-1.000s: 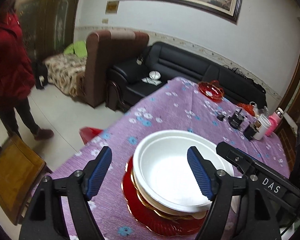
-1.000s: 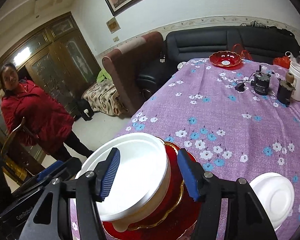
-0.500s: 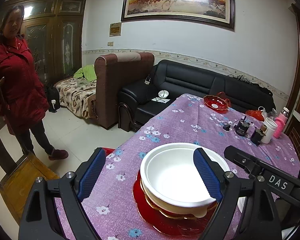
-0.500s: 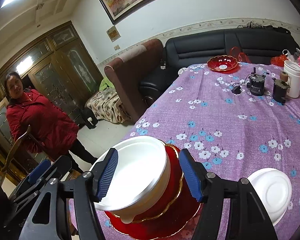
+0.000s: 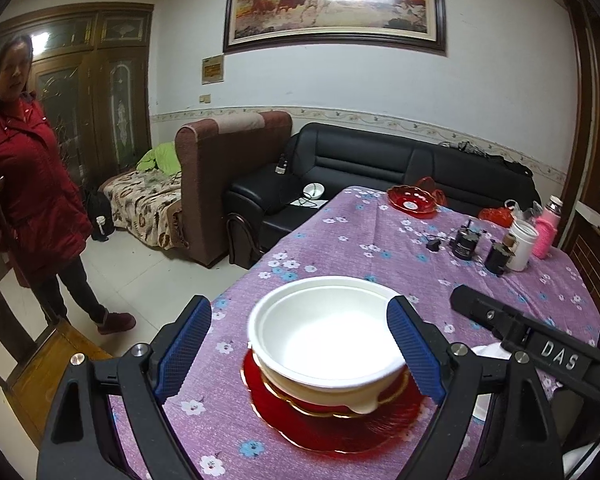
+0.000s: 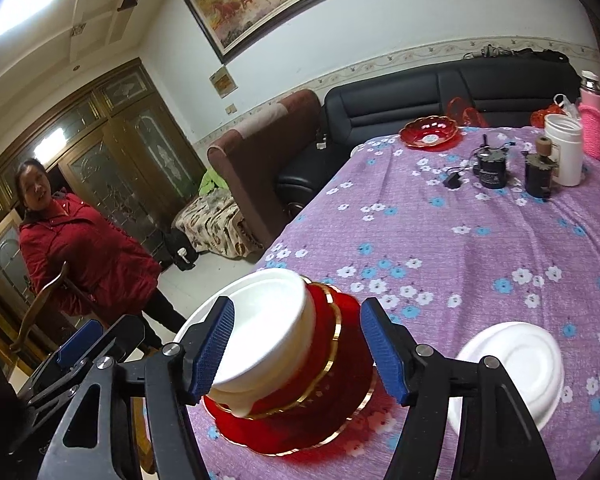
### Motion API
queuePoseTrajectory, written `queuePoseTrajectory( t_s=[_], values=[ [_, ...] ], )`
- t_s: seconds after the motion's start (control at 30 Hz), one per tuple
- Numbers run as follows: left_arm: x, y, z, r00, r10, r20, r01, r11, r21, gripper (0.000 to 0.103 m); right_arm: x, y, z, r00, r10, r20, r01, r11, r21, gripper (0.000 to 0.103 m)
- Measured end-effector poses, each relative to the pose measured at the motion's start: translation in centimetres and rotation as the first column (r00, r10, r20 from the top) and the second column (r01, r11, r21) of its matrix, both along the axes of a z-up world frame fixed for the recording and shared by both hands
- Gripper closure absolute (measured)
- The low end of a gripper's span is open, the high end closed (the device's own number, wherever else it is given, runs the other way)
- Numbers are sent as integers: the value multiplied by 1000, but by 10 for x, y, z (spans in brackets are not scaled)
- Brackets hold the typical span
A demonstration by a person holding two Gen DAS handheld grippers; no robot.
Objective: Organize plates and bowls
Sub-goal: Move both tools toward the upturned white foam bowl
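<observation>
A white bowl (image 5: 328,336) sits nested on a gold-rimmed red bowl (image 6: 324,344), which sits on a red plate (image 5: 324,428), near the front left edge of the purple floral table (image 5: 380,240). My left gripper (image 5: 300,348) is open and empty, its jaws either side of the stack. My right gripper (image 6: 296,352) is open and empty, close to the same stack (image 6: 268,328). A white lid or plate (image 6: 508,368) lies upside down to the right of the stack. A second red dish (image 6: 430,132) stands at the far end.
Black devices (image 6: 492,164), a white jar (image 6: 564,148) and a pink bottle (image 6: 594,120) stand at the far right. A woman in a red coat (image 5: 24,184) stands left of the table. A wooden chair (image 5: 48,364) is by the near left edge.
Both grippers have risen and tilted up away from the stack, so more of the room shows. The stack has not moved. Both stay open.
</observation>
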State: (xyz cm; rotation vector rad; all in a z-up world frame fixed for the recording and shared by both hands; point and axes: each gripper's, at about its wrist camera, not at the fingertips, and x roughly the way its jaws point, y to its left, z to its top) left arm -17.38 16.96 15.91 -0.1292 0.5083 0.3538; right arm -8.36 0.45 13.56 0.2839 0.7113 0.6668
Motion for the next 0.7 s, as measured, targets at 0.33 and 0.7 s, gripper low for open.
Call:
queuePoseTrajectory(
  t_s=[0.33, 0.7],
  values=[
    [0, -30, 0, 991, -134, 15, 135, 990, -46, 14, 23, -110, -20, 970, -236, -49, 238, 971, 18, 27],
    [48, -102, -32, 904, -416, -100, 395, 901, -177, 14, 53, -180, -90, 900, -389, -198, 376, 921, -101, 27]
  ],
)
